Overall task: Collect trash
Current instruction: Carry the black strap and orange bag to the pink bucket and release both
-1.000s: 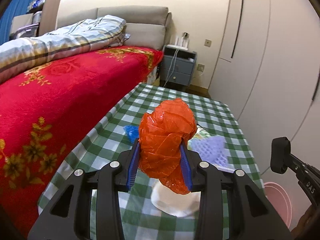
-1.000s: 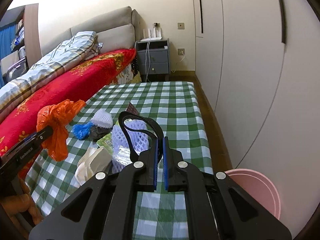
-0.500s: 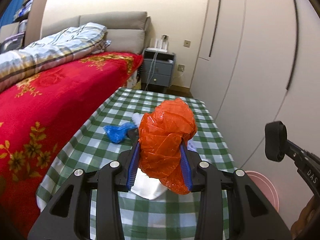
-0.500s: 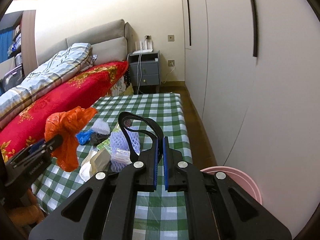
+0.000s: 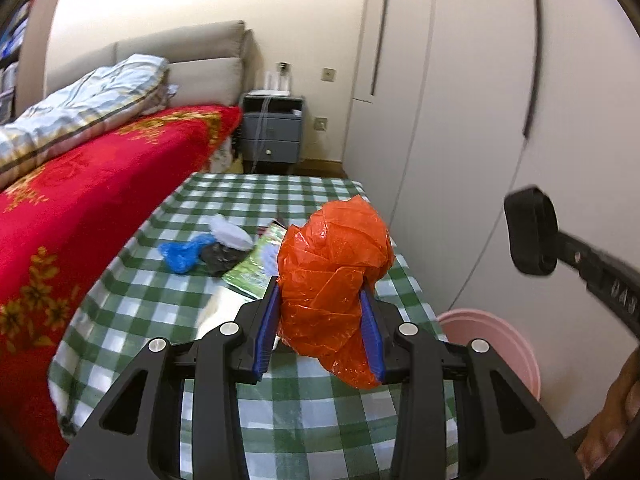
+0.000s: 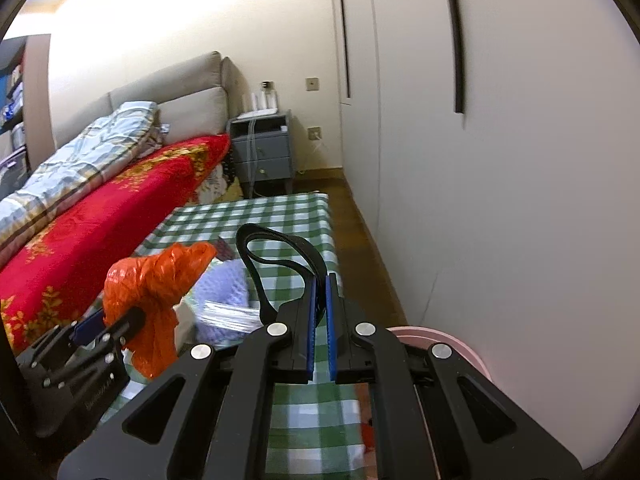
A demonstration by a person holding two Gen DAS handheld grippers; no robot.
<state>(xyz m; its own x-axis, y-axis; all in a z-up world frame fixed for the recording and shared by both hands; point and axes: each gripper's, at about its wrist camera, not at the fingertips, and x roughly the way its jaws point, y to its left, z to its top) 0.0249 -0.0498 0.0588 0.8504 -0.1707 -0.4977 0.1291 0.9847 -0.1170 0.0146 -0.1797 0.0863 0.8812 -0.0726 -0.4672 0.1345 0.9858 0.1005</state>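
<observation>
In the left wrist view, the left gripper (image 5: 320, 316) is clamped on a crumpled orange plastic bag (image 5: 334, 276); both blue pads press into its sides and the bag rises above the fingers. Below it is a table with a green and white checked cloth (image 5: 156, 308). On the cloth, beyond the gripper, lie a blue bag (image 5: 180, 254), a dark crumpled piece (image 5: 220, 258), a white foam net (image 5: 230, 232) and a green printed wrapper (image 5: 256, 268), all close together. A pink bin (image 5: 508, 344) stands on the floor just beside the right edge of the table. The right gripper (image 5: 530, 236) enters from the right, above the bin.

In the right wrist view, the right gripper (image 6: 320, 314) has its pads closed together on a black strap (image 6: 280, 256), whose loop stands up in front of the fingers. The left gripper (image 6: 100, 328) with the orange bag (image 6: 154, 280) is at the left, over the table. Behind the bag a pale purple foam net (image 6: 224, 284) lies on the cloth. The rim of the pink bin (image 6: 448, 338) shows at the lower right, next to the white wardrobe (image 6: 500, 180).
</observation>
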